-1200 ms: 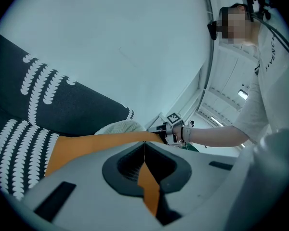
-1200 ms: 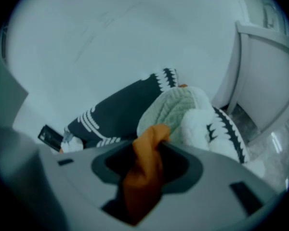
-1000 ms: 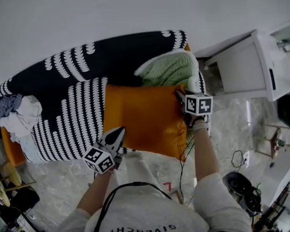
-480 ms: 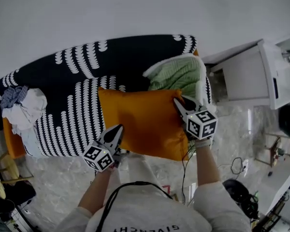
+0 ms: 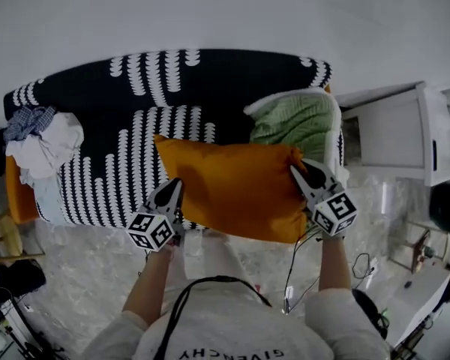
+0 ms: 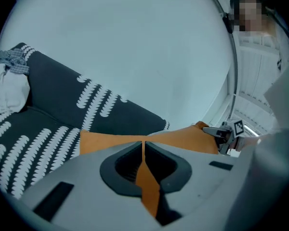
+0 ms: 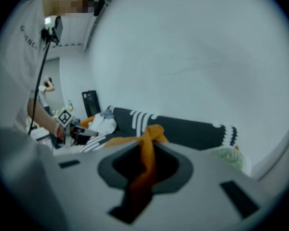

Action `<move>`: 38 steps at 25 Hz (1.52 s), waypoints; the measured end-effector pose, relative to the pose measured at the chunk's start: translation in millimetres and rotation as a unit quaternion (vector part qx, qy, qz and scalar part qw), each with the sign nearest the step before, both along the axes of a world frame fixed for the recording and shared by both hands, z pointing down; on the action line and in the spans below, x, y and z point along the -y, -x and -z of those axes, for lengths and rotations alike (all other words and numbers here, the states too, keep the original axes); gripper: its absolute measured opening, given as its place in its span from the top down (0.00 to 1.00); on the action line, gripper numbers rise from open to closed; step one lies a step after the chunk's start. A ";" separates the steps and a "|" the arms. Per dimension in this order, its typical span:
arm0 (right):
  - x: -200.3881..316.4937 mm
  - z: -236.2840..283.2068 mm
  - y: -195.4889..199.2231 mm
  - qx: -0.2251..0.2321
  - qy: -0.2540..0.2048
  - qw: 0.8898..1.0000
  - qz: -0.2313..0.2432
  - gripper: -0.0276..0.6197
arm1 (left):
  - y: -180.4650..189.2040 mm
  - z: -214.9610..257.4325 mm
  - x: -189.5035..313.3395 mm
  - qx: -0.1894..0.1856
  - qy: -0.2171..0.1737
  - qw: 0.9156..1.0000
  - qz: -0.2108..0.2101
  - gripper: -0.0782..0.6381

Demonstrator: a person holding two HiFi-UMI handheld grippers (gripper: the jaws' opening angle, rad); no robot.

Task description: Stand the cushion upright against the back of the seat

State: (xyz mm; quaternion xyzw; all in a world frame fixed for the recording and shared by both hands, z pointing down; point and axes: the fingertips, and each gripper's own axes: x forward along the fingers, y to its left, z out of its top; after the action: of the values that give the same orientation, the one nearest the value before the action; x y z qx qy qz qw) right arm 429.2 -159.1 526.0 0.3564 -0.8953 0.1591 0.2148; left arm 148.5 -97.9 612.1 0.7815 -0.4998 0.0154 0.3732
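Note:
The orange cushion (image 5: 232,190) hangs between my two grippers above the front of the black-and-white patterned sofa seat (image 5: 116,175), its face tilted up. My left gripper (image 5: 170,192) is shut on the cushion's left edge; in the left gripper view a strip of orange fabric (image 6: 145,177) is pinched between its jaws (image 6: 143,146). My right gripper (image 5: 298,173) is shut on the right corner, where bunched orange fabric (image 7: 149,143) fills its jaws, which have just been closing tighter. The sofa back (image 5: 210,73) runs behind the cushion.
A green quilted cushion (image 5: 296,122) lies at the sofa's right end, just behind the right gripper. White and checked clothes (image 5: 45,141) are piled at the left end. A white cabinet (image 5: 394,137) stands to the right, with cables on the marble floor (image 5: 82,276).
The cushion lay flat on the seat; now both grippers hold it raised off the seat. The right gripper rose and rolled with its corner, and the left moved in along the front edge.

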 end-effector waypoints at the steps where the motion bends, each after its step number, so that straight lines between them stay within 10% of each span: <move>1: -2.4 3.0 3.4 -0.003 -0.007 1.000 0.008 0.85 | 12.2 -4.5 0.5 0.008 0.006 1.000 0.011 0.85; 12: -34.2 27.3 29.8 -0.030 -0.046 0.995 0.085 0.85 | 114.7 -48.6 22.7 -0.005 0.061 0.994 0.090 0.66; 27: -76.0 37.3 46.3 -0.082 -0.058 0.983 0.155 0.86 | 143.0 -92.3 33.7 -0.110 0.073 0.980 0.151 0.56; 33: -91.0 36.6 42.5 -0.103 -0.054 0.979 0.166 0.86 | 133.0 -101.8 47.5 -0.205 0.107 0.964 0.130 0.54; 38: -95.0 35.4 39.5 -0.103 -0.048 0.983 0.145 0.86 | 127.0 -111.0 44.6 -0.212 0.124 0.963 0.112 0.55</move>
State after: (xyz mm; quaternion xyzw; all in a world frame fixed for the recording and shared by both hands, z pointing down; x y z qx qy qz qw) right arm 389.7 -64.1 490.5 0.2475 -0.9172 0.0455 0.3090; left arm 21.5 -142.5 723.1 0.6532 -0.4879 -0.1307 0.5641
